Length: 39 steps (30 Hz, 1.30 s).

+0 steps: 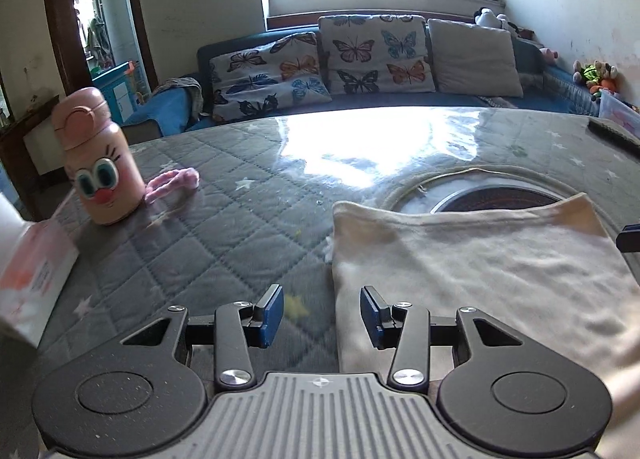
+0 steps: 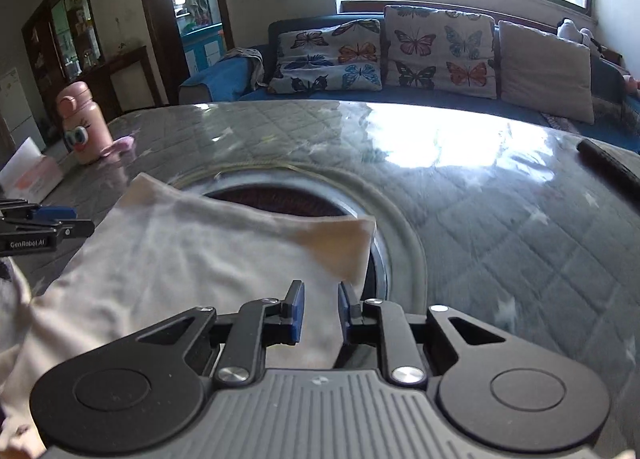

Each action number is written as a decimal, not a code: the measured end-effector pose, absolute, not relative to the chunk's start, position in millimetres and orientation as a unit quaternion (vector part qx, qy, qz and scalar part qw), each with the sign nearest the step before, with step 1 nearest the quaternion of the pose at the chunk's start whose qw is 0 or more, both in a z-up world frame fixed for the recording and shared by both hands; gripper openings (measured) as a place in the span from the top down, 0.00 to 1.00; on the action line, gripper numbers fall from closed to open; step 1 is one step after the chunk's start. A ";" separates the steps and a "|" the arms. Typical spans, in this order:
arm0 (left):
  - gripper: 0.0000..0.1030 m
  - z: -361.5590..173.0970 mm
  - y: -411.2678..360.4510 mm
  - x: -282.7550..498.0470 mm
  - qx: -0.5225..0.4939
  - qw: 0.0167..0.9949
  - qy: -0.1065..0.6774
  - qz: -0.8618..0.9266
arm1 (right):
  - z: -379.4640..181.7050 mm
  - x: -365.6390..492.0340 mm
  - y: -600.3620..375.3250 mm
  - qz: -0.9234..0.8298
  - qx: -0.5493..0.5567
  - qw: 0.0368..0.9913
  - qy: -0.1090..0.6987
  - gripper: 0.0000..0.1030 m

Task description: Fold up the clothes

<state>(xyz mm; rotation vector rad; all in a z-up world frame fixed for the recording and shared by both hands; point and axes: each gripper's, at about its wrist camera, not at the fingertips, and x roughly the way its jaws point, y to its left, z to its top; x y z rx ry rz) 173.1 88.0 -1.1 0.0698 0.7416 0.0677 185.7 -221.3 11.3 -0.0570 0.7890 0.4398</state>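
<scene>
A cream garment (image 1: 480, 271) lies folded flat on the grey quilted table cover (image 1: 224, 227), its far edge over a round recess. My left gripper (image 1: 321, 299) hovers low over the garment's left edge. Its blue pads (image 1: 272, 315) stand well apart and open, with nothing pinched. In the right wrist view the same garment (image 2: 180, 259) spreads to the left. My right gripper (image 2: 320, 295) hangs over its right edge with only a narrow gap between the pads, and the cloth lies flat beneath, not gripped. The left gripper (image 2: 40, 219) shows at the left edge of that view.
A pink cartoon-face bottle (image 1: 100, 163) stands at far left beside a pink fuzzy band (image 1: 172, 183) and a tissue box (image 1: 32, 279). A round dark hotplate recess (image 2: 288, 203) sits mid-table. A dark bar (image 2: 608, 167) lies at the far right edge. A sofa with butterfly cushions (image 1: 372, 55) lines the back.
</scene>
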 end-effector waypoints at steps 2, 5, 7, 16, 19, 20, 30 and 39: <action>0.56 -3.9 88.9 182.7 0.036 0.930 0.364 0.032 | 8.7 197.2 -218.1 0.213 -0.028 0.898 0.383 0.83; 0.57 -8.3 92.1 194.3 0.032 0.929 0.368 0.030 | 2.8 214.9 -212.7 0.203 -0.033 0.899 0.386 0.83; 0.64 -9.6 94.8 199.6 0.027 0.928 0.371 0.024 | -0.6 224.0 -211.1 0.194 -0.032 0.901 0.387 0.83; 0.94 -11.5 91.2 203.4 0.036 0.933 0.358 -0.010 | -4.8 239.3 -211.1 0.171 -0.030 0.907 0.383 0.78; 0.94 -11.9 93.3 203.9 0.035 0.935 0.354 -0.006 | -3.7 236.7 -211.6 0.164 -0.031 0.910 0.379 0.71; 0.94 -11.8 93.3 204.6 0.035 0.935 0.354 -0.006 | -3.4 235.7 -212.5 0.164 -0.031 0.911 0.377 0.71; 0.97 -8.5 96.1 209.1 0.036 0.939 0.342 0.017 | 1.6 243.3 -201.0 0.189 -0.046 0.909 0.369 0.97; 0.97 -9.2 109.9 223.7 0.041 0.935 0.349 0.042 | 8.4 268.5 -175.1 0.189 -0.071 0.916 0.346 0.95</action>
